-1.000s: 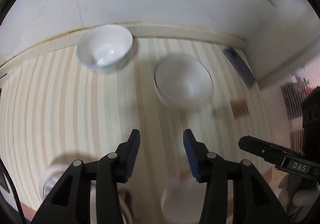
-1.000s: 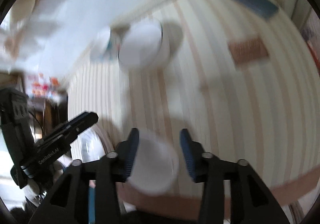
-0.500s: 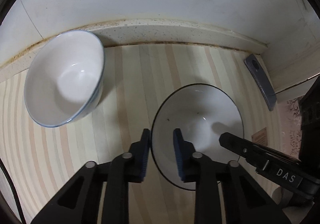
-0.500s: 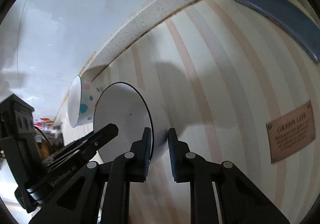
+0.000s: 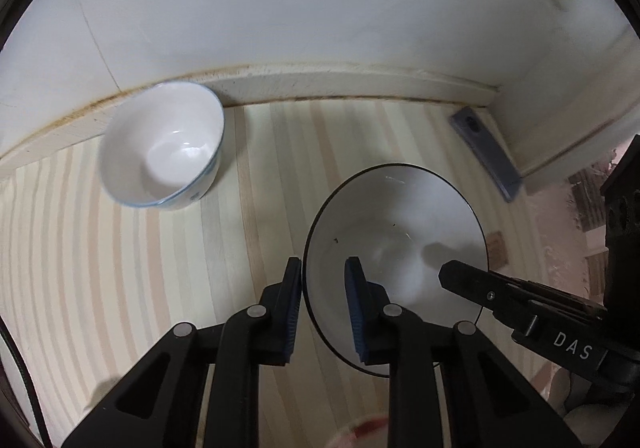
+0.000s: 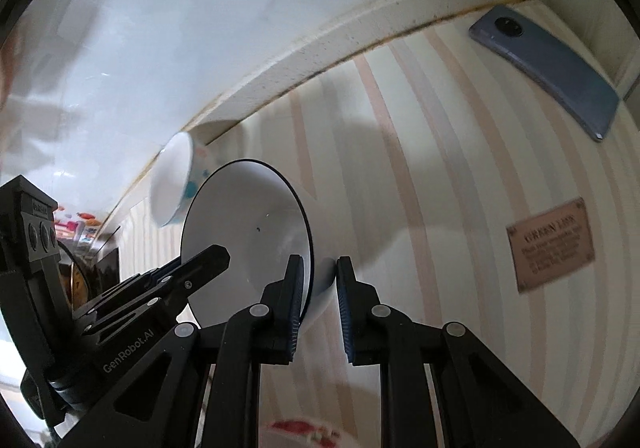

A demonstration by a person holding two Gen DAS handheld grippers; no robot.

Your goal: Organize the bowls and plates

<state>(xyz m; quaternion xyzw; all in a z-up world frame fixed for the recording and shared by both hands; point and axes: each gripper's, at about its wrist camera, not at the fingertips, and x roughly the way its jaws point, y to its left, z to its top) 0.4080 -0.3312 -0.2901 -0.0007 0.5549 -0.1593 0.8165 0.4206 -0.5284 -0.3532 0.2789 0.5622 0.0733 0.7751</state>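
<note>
1. Since a second ago both pairs of jaws have narrowed from wide apart to a clamp on one black-rimmed white bowl (image 5: pixel 394 248), and the blur of the earlier right wrist view has cleared
2. Left gripper (image 5: pixel 323 280): its blue-padded fingers (image 5: pixel 354 288) are pinched on the bowl's near left rim, one pad inside and one outside
3. Right gripper (image 6: pixel 318 276): its fingers (image 6: pixel 295 280) are closed on the opposite rim of the same bowl (image 6: pixel 248 224), one pad inside and one against the outer wall
4. Each camera catches the other tool: "DAS" is printed in white on the right one as seen from the left wrist, and "GenRobot.AI" on the left one as seen from the right wrist
5. Whether the bowl is lifted or resting on the striped cream and pink tablecloth (image 5: pixel 120 268) cannot be told
6. Beyond it, a second white bowl with a blue rim (image 5: pixel 160 146) sits by the wall ledge, apart from the held bowl; from the right wrist its outside shows blue and pink spots (image 6: pixel 176 180)
7. Farther right lie a blue-grey phone (image 6: pixel 548 68), face down in the corner, and a small brown label (image 6: pixel 550 244) headed "GREEN LIFE", its smaller print too blurred to read
8. At the bottom edge, a red and white object (image 6: pixel 300 430) is too blurred to identify
</note>
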